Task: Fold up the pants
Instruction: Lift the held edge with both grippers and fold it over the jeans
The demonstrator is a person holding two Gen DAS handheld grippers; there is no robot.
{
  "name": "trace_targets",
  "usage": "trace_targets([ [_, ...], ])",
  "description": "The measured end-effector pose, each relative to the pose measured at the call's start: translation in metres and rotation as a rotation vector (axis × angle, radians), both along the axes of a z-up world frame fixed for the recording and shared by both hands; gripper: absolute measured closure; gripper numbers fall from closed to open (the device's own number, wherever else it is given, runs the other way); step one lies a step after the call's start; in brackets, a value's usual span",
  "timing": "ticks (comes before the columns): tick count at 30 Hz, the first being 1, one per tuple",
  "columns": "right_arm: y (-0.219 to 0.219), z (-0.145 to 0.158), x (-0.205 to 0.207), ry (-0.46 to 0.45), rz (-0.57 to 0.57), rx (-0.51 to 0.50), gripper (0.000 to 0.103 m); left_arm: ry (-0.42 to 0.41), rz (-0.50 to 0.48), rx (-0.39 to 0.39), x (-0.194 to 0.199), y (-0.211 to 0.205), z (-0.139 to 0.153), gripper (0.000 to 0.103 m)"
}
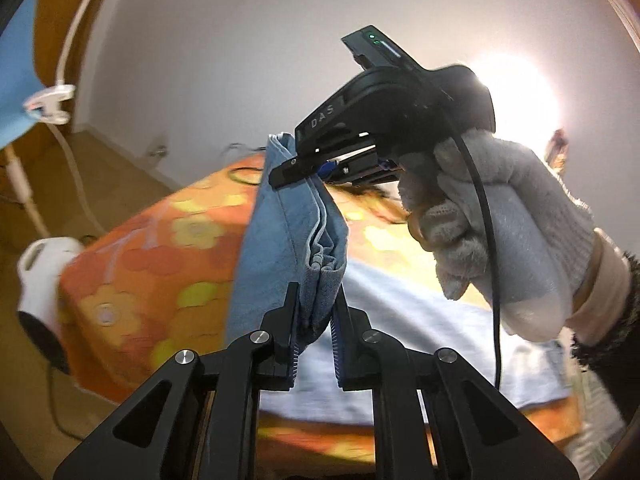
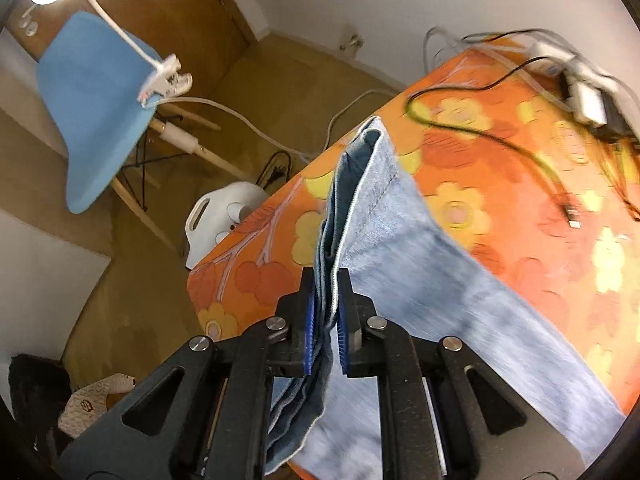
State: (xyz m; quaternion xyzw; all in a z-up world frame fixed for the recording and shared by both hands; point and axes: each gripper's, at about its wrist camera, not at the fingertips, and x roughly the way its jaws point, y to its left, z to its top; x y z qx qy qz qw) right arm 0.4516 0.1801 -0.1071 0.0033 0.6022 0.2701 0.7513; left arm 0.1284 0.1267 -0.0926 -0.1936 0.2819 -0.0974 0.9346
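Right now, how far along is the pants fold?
Mid-fold. Done: the hems look stacked in layers. In hand: the left gripper and right gripper each pinch the jeans' hem edge, lifted above the table. Left: lay it over and flatten.

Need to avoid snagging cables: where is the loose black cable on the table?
In the right wrist view, the thin black cable lies on the orange flowered tablecloth, right of the lifted light-blue denim pants, running from the white adapters at the far edge.
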Motion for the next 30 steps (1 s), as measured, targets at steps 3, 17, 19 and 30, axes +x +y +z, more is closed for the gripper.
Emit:
trace_targets([
  [3,-0.035,0.023,-0.007,-0.029,-0.037,-0.001,0.094,-0.024,-0.081,-0.023,0.000,-0.028,0.017,0.091],
  [17,-0.257,0.088,-0.062,-0.114,-0.307,-0.057,0.094,-0.071,-0.463,-0.001,-0.007,-0.206,0.054,0.091],
  [19,-0.295,0.090,-0.072,-0.116,-0.353,-0.066,0.094,-0.071,-0.520,0.003,-0.009,-0.234,0.055,0.091],
  [30,-0.468,0.083,-0.135,-0.090,-0.586,-0.096,0.094,-0.030,-0.773,0.003,-0.014,-0.356,0.038,0.091],
])
